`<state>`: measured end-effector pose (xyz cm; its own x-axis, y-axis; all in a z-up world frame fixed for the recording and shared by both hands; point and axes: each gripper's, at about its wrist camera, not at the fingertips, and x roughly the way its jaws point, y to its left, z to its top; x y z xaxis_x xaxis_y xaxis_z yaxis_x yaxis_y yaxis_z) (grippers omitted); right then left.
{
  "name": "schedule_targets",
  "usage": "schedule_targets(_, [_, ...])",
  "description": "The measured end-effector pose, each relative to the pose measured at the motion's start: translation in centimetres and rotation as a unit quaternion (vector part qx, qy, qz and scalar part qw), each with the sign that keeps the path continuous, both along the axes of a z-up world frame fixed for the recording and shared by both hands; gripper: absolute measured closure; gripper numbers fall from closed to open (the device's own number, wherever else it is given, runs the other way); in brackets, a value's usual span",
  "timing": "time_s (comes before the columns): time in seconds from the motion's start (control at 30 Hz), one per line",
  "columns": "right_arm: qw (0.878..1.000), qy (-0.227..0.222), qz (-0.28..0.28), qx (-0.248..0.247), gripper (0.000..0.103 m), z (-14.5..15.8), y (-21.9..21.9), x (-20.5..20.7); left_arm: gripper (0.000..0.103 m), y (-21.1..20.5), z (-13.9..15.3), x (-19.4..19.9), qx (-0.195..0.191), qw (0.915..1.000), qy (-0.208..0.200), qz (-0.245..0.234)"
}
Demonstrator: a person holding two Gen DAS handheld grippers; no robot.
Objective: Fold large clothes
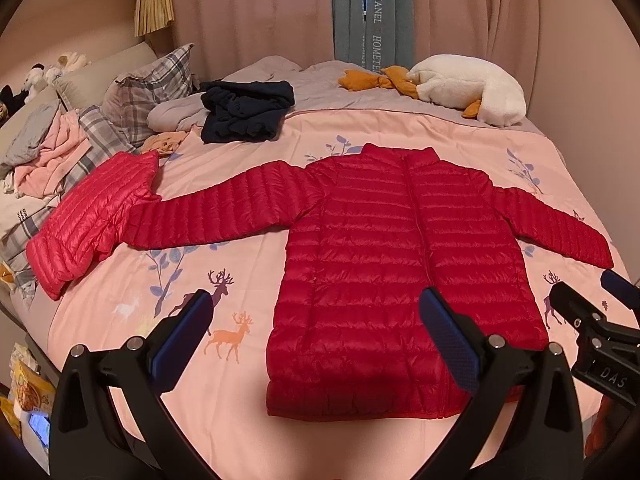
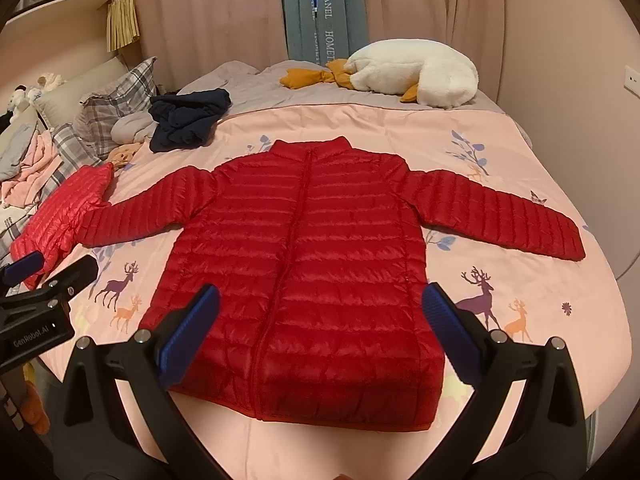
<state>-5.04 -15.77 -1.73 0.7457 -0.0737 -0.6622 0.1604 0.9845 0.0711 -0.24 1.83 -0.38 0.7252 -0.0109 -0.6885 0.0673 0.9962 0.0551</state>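
Lying flat on the bed (image 1: 100, 320), zipped, front up: red puffer jacket (image 1: 380, 248), both sleeves spread out. Left gripper (image 1: 320, 336) and right gripper (image 2: 320, 328) spread wide, holding nothing.

We read "HANEL" and "HOMETE…" running down the blue curtain (image 1: 374, 12) behind the bed's far edge. On the left gripper's (image 2: 24, 280) body we read "GenRobot.AI", and on the right gripper's (image 1: 600, 304) body "DAS".
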Motion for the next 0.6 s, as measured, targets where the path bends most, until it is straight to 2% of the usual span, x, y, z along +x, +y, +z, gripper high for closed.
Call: schedule_targets(0.6, [1.000,0.000,-0.001,-0.003,0.002,0.14,0.33,0.18,0.001,0.84,-0.48,0.02,-0.016,0.9998,0.007,-0.007])
